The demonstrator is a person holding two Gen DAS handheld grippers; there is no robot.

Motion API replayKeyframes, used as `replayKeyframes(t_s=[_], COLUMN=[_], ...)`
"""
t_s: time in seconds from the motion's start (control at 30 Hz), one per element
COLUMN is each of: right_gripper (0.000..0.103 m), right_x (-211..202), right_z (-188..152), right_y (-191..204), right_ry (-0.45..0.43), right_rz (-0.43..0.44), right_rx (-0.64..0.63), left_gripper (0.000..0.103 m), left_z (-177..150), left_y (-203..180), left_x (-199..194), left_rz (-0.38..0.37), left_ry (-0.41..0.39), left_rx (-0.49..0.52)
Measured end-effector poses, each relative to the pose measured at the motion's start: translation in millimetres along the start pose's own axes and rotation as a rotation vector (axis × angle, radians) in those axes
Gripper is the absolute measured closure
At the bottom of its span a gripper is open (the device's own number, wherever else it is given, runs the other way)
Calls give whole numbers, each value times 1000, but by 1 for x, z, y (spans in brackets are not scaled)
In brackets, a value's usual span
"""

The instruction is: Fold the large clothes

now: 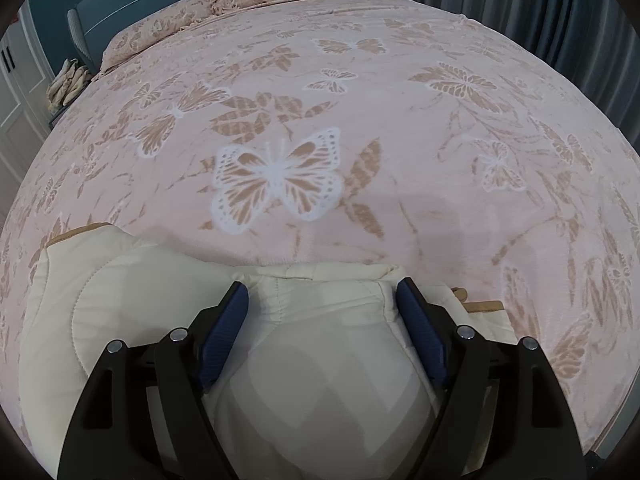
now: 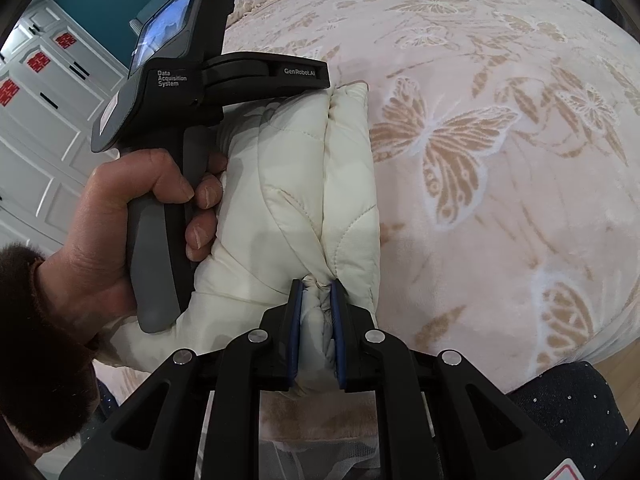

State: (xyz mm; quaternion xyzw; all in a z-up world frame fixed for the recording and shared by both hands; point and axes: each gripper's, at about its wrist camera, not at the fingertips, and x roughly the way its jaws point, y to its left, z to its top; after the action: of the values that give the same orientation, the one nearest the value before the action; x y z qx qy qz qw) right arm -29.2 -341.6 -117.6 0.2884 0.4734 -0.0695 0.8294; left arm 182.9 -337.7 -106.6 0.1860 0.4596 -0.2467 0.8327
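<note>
Pink plush blanket point(image 1: 400, 100), butterfly pattern, covers bed; cream quilted jacket point(image 2: 304, 184), puffy and stitched, lies folded into a thick bundle at near edge; fold looks mid-step, next move likely needs pressing flat or another fold; left gripper point(image 1: 322, 298) spread wide over jacket, holding nothing; right gripper point(image 2: 314, 292) pinches bunched jacket edge.

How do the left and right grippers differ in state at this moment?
The left gripper is open, its blue pads spread wide over the cream quilted jacket; the right gripper is shut, pinching a bunched edge of it. The left rests above the fabric, the right bites in. Both share black frames and blue pads.
</note>
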Motion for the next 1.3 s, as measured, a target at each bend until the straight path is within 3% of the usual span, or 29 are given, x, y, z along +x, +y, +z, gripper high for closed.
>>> replayKeyframes(t_s=[0.13,0.2,0.3,0.33,0.37,0.4,0.47,0.6,0.7,0.73,0.87,0.97,1.0,1.17,1.3], right_gripper=[92,89,78,61,35,28,27,26,23,20,13,15,17,54,64], right_x=[-5,-13,-33,-43,-48,-55,-61,-38,-16,-11,4,5,5,-2,-20], right_z=[-2,-3,-5,-4,-3,-2,1,11,13,13,7,4,4,15,23], right_y=[0,-3,-4,-4,-3,-4,-6,-14,-18,-17,-14,-7,-4,17,34], right_ry=[-13,-29,-56,-78,-94,-125,-166,-82,-13,9,40,48,53,59,28], right_rz=[24,63,87,75,51,4,-1,88,192,212,245,241,237,204,164], right_rx=[5,27,53,61,65,76,89,176,251,272,309,300,291,228,171], left_gripper=[29,28,19,14,12,12,8,8,8,8,6,11,12,38,48], left_z=[1,1,-16,-23,-31,-44,-71,-130,-162,-172,-186,-186,-181,-166,-151], left_y=[8,27,73,86,100,121,157,210,220,221,216,206,201,187,182], left_x=[-11,-35,-84,-97,-109,-122,-131,-114,-95,-88,-70,-65,-70,-97,-130], left_rz=[-38,-106,-203,-218,-224,-230,-250,-381,-493,-558,-671,-740,-707,-644,-621], left_ry=[-8,-29,-85,-100,-109,-113,-82,20,78,88,106,127,119,88,26], left_rx=[-26,-108,-262,-296,-325,-366,-455,-693,-795,-828,-885,-880,-835,-700,-602])
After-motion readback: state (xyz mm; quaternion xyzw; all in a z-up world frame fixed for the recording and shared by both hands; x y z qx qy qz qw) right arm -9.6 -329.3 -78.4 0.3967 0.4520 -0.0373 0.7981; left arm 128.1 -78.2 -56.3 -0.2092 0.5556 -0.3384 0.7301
